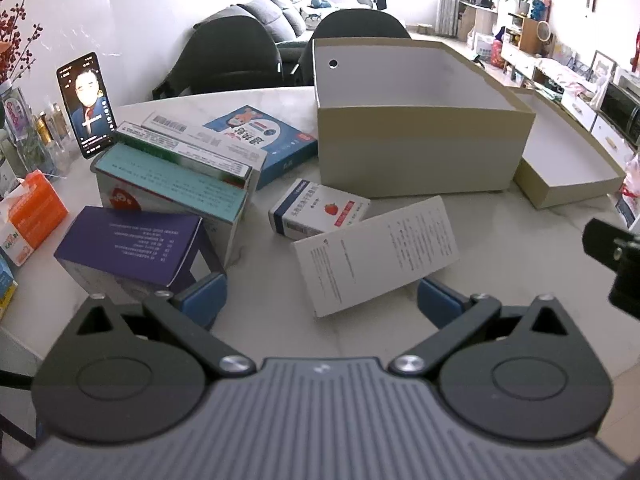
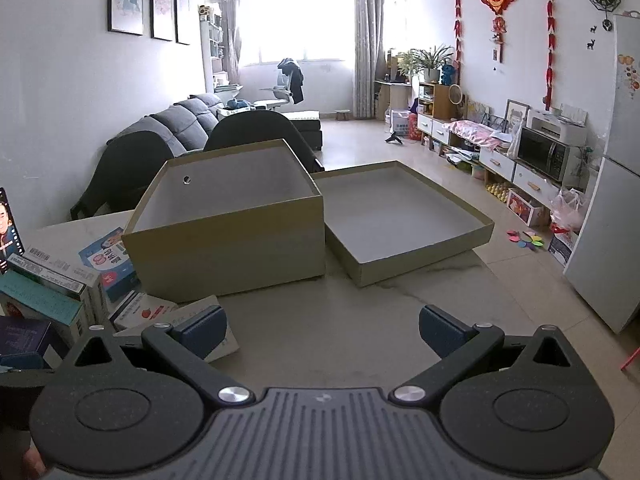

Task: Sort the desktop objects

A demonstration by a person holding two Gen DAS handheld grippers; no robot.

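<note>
Risk: the white leaflet box (image 1: 376, 254) is lying tilted, leaning on the strawberry carton (image 1: 318, 211), so a pinch by the left tool (image 1: 320, 304) may be skidding it across the marble surface (image 1: 500, 248) or nudging the carton. Stacked cartons (image 1: 176, 184) at left could be toppling if brushed. The tan box (image 1: 420, 148) is sitting open, nothing visible inside, lid (image 2: 404, 220) beside it. Left tool is hovering low, jaws wide, gripping nothing. Right tool (image 2: 322, 332) is hanging likewise wide over bare surface.
</note>
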